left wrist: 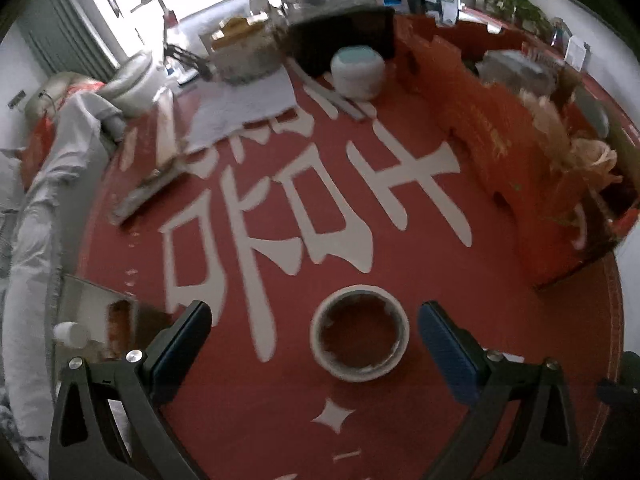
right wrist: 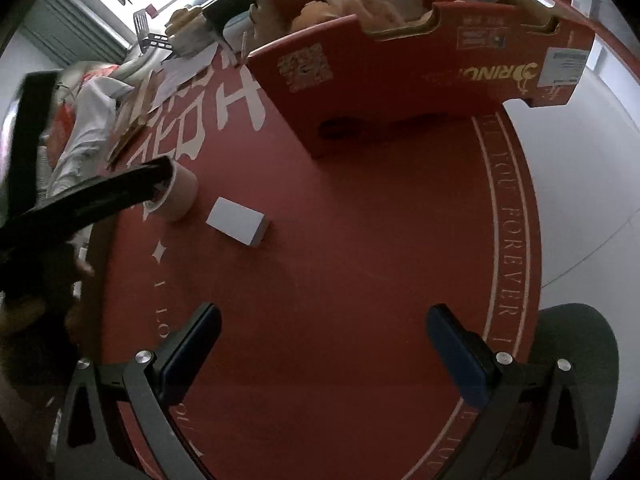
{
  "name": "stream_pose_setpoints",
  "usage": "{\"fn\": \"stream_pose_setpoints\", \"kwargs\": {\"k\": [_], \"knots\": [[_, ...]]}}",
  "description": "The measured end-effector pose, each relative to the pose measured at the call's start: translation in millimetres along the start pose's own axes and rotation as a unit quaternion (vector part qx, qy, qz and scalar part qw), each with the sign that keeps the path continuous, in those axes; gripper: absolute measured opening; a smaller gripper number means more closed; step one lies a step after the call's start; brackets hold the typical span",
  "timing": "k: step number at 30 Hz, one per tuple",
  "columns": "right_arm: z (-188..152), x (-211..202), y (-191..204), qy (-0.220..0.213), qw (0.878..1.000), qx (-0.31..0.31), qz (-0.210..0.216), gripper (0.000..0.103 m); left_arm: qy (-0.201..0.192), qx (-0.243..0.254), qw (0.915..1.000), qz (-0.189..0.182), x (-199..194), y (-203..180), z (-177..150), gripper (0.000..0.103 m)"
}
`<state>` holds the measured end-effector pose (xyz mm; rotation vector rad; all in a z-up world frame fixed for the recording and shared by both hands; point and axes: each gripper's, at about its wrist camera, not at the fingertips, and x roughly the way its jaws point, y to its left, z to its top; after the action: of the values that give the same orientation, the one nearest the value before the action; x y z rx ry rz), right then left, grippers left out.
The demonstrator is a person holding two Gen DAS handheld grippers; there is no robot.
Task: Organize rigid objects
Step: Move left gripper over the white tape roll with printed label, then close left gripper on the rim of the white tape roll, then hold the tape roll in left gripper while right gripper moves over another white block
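I am holding my left gripper (left wrist: 316, 340) wide open around the tape roll (left wrist: 359, 333) on the red counter (left wrist: 460, 320), fingers clear of it. My right gripper (right wrist: 324, 344) is hanging wide open, empty. Only its view is showing the white box (right wrist: 237, 221) beside the roll; a red carton (right wrist: 400, 80) is crowding the far side.

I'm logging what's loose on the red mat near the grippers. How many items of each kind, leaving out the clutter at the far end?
Tape roll: 1
Small white box: 1
Open red carton: 1
White jar with a teal lid: 1
Total: 4
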<state>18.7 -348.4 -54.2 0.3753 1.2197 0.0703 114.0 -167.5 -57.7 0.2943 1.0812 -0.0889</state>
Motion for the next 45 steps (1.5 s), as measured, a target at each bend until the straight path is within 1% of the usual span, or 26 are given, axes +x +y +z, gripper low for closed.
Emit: {"fn": "stream_pose_setpoints", "kwargs": {"k": [2,4,5,7,10,11,12,13,14,16,18,20,22,23,25,26,31,34,35,36,37,38,39,41,42,45], "knots": [[0.5,-0.2,1.0,-0.001,1.0,-0.006,-0.005,0.103,0.016,-0.002,0.9999,-0.005,13.8,-2.6,-0.9,0.103],[2.1,1.3,5.5,-0.004,1.0,-0.012,-0.009,0.103,0.057,-0.004,0.9983,-0.014,32.9,-3.8,-1.8,0.103],[2.0,1.1,7.5,-0.006,1.0,-0.016,-0.009,0.103,0.049,-0.021,0.9983,-0.022,32.5,-0.1,-1.9,0.103],[5.7,4.2,16.3,-0.012,0.999,-0.029,-0.013,0.103,0.072,-0.056,0.9947,-0.047,39.5,12.1,-2.2,0.103],[12.1,9.6,30.0,-0.019,0.998,-0.05,-0.019,0.103,0.087,-0.084,0.9897,-0.076,44.2,20.6,-3.3,0.1],[15.7,13.4,37.3,-0.022,0.998,-0.063,-0.023,0.103,0.079,-0.084,0.9905,-0.075,41.3,20.8,-3.7,0.088],[19.2,16.7,43.6,-0.023,0.997,-0.075,-0.027,0.103,0.068,-0.076,0.9917,-0.078,36.4,18.8,-3.6,0.067],[22.6,21.4,51.6,-0.025,0.995,-0.092,-0.033,0.103,0.059,-0.059,0.9931,-0.083,30.7,14.8,-2.2,0.056],[26.6,26.2,61.3,-0.029,0.992,-0.114,-0.037,0.103,0.066,-0.05,0.9934,-0.079,30.2,13.5,-1.9,0.056],[34.2,35.5,78.3,-0.034,0.987,-0.154,-0.042,0.103,0.068,-0.064,0.9917,-0.088,30.7,20.1,-3.2,0.056],[40.1,44.3,88.8,-0.032,0.982,-0.179,-0.048,0.103,0.074,-0.078,0.9912,-0.078,31.2,29.5,-7.3,0.056],[45.0,60.3,96.3,-0.006,0.978,-0.198,-0.063,0.081,0.084,-0.095,0.9886,-0.081,30.3,40.2,-13.9,0.056],[44.4,61.4,105.6,-0.013,0.971,-0.221,-0.091,0.067,0.092,-0.11,0.986,-0.085,27.0,50.6,-26.4,0.056],[43.5,59.5,107.6,-0.011,0.971,-0.223,-0.089,0.052,0.094,-0.112,0.9857,-0.084,25.3,53.0,-31.5,0.056],[37.4,53.8,108.8,0.0,0.97,-0.226,-0.088,0.033,0.096,-0.113,0.9858,-0.08,17.8,56.0,-49.8,0.056],[33.2,51.2,107.5,0.006,0.97,-0.225,-0.087,0.028,0.096,-0.112,0.986,-0.078,12.5,56.1,-61.4,0.056],[-20.4,32.1,92.2,0.049,0.963,-0.258,-0.067,0.028,0.103,-0.124,0.9846,-0.067,-13.1,55.6,-118.2,0.056],[-41.3,20.5,82.1,0.06,0.962,-0.258,-0.058,0.029,0.096,-0.135,0.9847,-0.053,-25.0,56.2,-145.9,0.057],[-41.3,14.8,75.1,0.057,0.969,-0.237,-0.045,0.036,0.091,-0.144,0.984,-0.052,-26.5,57.4,-150.7,0.059],[-38.3,8.1,68.3,0.047,0.975,-0.211,-0.049,0.046,0.09,-0.149,0.9835,-0.05,-26.2,58.7,-152.1,0.069],[-35.4,3.5,64.2,0.037,0.979,-0.194,-0.053,0.084,0.095,-0.153,0.9825,-0.048,-23.6,59.0,-153.5,0.077],[-31.4,-5.8,57.7,0.014,0.985,-0.163,-0.054,0.103,0.102,-0.156,0.9813,-0.048,-20.5,57.5,-153.9,0.087],[-28.4,-14.8,51.6,-0.006,0.99,-0.135,-0.045,0.103,0.096,-0.159,0.9815,-0.045,-22.7,53.6,-153.7,0.089],[-20.9,-16.9,49.6,-0.006,0.992,-0.116,-0.043,0.103,0.092,-0.17,0.9803,-0.04,-20.5,53.8,-153.7,0.095],[-15.9,-14.3,52.0,-0.004,0.992,-0.114,-0.053,0.103,0.095,-0.172,0.9798,-0.038,-17.3,52.1,-153.6,0.103],[-2.1,-2.0,66.9,-0.009,0.988,-0.126,-0.091,0.103,0.089,-0.176,0.9798,-0.034,-15.1,49.9,-156.5,0.103]]}}
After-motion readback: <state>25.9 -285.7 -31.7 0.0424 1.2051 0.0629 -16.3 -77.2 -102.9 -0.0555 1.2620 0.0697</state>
